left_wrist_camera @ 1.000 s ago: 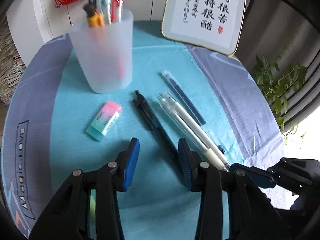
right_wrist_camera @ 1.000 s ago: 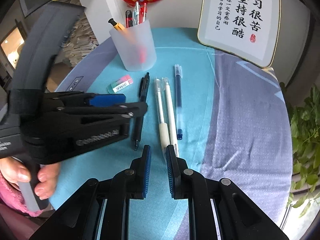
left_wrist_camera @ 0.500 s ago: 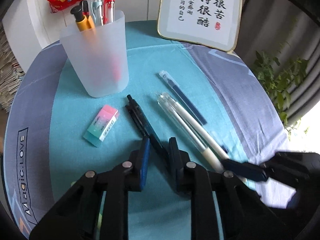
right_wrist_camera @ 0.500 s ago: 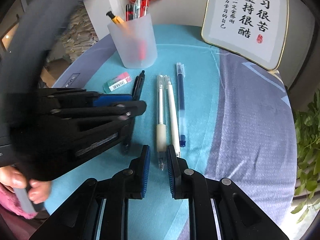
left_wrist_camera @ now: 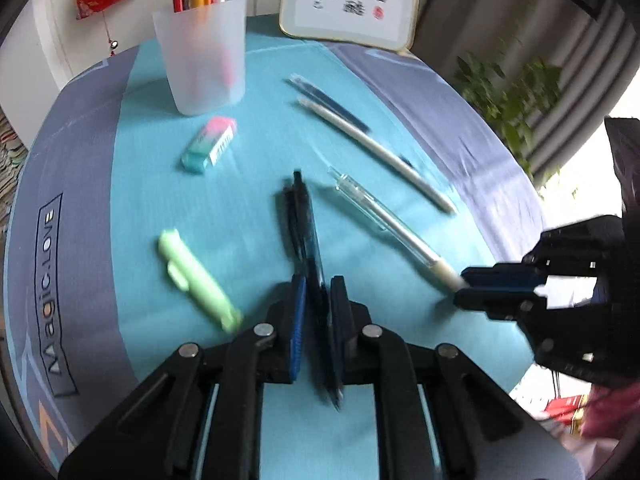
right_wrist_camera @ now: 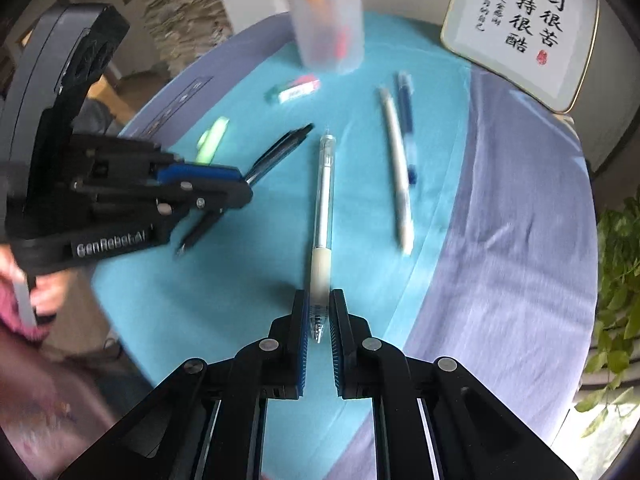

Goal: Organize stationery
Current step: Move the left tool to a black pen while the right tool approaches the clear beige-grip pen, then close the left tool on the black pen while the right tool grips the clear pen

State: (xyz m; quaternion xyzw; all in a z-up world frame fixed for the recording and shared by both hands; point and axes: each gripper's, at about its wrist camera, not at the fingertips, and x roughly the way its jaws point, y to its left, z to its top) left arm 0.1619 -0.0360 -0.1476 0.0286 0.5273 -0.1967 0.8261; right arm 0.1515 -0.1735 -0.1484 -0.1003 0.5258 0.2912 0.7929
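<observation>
The black pen (left_wrist_camera: 306,236) is sitting clamped between the closed fingers of the left claw (left_wrist_camera: 318,300), its tip sticking back past them and its body angling up off the teal cloth (left_wrist_camera: 256,184). The clear pen (right_wrist_camera: 323,216) is being pinched the same way by the right claw (right_wrist_camera: 319,316) — held only near the writing end, just below its white grip sleeve, with the long barrel reaching forward.

That end-heavy hold is the risk: either pen could be swinging or slipping out on the way up, and a tilted one could be catching the cup's rim or the pens already inside. With both claws heading for 1 opening, they could also be bumping each other.

The frosted cup (left_wrist_camera: 204,52) is standing upright at the far side, holding several pens — orange, red and dark tops are showing. Around it, 1 eraser (left_wrist_camera: 210,143), 1 green highlighter (left_wrist_camera: 196,280), 1 white pen (left_wrist_camera: 380,152) and 1 blue pen (left_wrist_camera: 328,100) are lying loose.
</observation>
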